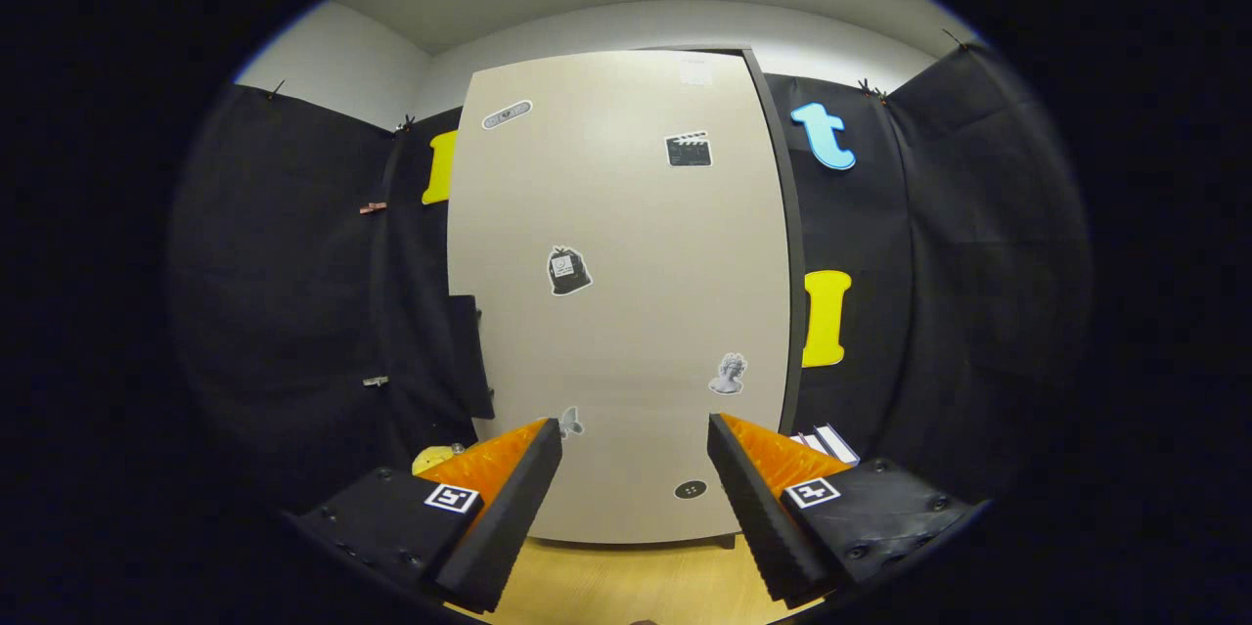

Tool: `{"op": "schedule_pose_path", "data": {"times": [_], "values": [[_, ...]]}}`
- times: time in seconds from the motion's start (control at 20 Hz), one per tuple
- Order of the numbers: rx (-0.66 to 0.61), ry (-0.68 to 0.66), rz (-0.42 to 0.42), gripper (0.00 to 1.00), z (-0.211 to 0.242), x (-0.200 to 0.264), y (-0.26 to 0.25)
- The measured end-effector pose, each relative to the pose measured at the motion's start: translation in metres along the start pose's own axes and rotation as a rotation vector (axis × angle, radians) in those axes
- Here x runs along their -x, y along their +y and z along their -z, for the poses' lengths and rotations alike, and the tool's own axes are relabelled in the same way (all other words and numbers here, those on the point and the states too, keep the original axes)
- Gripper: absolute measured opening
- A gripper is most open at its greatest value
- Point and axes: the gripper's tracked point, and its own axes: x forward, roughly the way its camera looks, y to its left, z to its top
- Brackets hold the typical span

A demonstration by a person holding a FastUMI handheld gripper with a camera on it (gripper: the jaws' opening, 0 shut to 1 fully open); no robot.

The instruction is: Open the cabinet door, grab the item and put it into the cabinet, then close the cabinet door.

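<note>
Beige door (626,292) stands shut at twelve o'clock beyond the gripper (634,434), jaws apart and empty, which fits either the opening or the close.

Soft, even light falls from above, leaving the cabinet door (626,292) brightly lit with a faint sheen near its top and no hard glare. The fisheye bends the door's sides outward. Beside the door the black cloth wall (293,312) swallows detail. The gripper (634,429) stands open before the door, sharp, its fingers' inner faces shadowed.
</note>
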Motion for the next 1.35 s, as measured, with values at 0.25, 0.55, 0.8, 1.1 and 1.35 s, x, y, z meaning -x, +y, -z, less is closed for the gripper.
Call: {"op": "schedule_pose_path", "data": {"times": [0.25, 0.55, 0.8, 1.1, 1.35], "values": [[0.001, -0.001, 0.026, 0.97, -0.002, 0.001, 0.012], [0.021, 0.003, 0.050, 0.97, 0.000, 0.003, 0.027], [0.035, -0.010, 0.077, 0.97, -0.006, 0.003, 0.034], [0.047, -0.013, 0.092, 0.97, -0.006, 0.002, 0.047], [0.054, -0.008, 0.106, 0.97, -0.003, 0.002, 0.055]]}}
